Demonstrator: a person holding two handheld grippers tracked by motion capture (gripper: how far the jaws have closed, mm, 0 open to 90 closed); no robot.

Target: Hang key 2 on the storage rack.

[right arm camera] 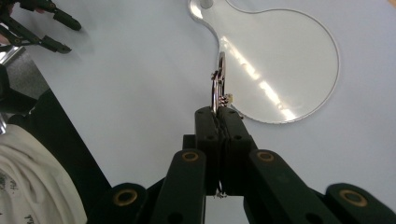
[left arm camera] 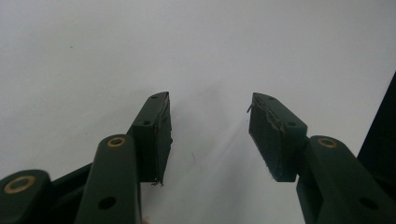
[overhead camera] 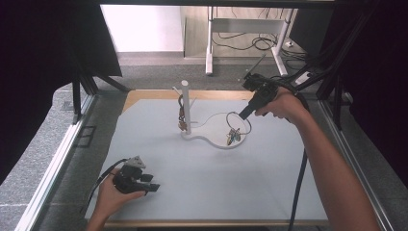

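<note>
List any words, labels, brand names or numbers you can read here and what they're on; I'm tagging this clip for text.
None can be read.
White cloth at the lower left of the right gripper view: faint dark marks, too blurred to read.
Ring held in the shut jaws of the right gripper, with its small charms: no readable marking.
White stand, its base, and the left gripper: no lettering visible.

I see the stand (overhead camera: 185, 108) at the frame's centre on its base plate (overhead camera: 216, 139), which spreads lower right across the desk (overhead camera: 216, 183). A bracelet (overhead camera: 182, 115) hangs just left of the post; the ring (overhead camera: 238, 126) sits over the plate's right part.
</note>
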